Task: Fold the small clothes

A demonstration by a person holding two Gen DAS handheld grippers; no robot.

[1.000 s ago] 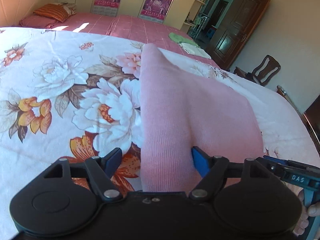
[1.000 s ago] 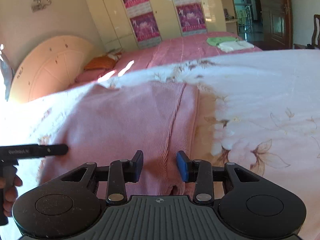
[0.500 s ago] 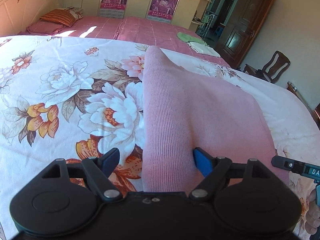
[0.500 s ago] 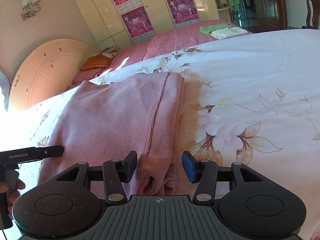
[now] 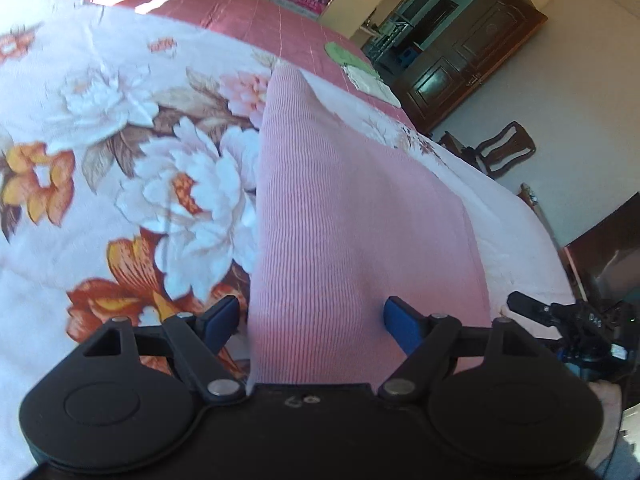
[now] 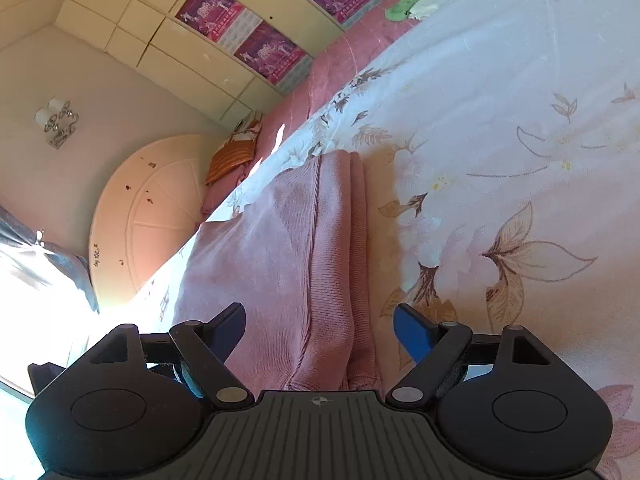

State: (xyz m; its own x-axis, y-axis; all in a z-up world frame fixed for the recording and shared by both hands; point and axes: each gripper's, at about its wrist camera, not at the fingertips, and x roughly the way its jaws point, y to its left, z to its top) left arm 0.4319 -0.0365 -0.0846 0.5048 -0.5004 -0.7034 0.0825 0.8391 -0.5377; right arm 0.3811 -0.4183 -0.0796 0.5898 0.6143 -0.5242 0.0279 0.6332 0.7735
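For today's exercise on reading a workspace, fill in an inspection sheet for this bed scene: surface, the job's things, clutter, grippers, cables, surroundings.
Surface: white floral bedspread, lit by sun.
Job's things: pink knit garment, lying folded on the bedspread, layered edges showing in the right wrist view.
Clutter: green cloth and white cloth on the far pink bed.
Grippers: left gripper open, astride the garment's near end; right gripper open after its jaws have just been opening, the garment's edge between them, pads clear.
Cables: nothing seen.
Surroundings: posters on pale cupboards, rounded headboard, dark wooden door, wooden chair.
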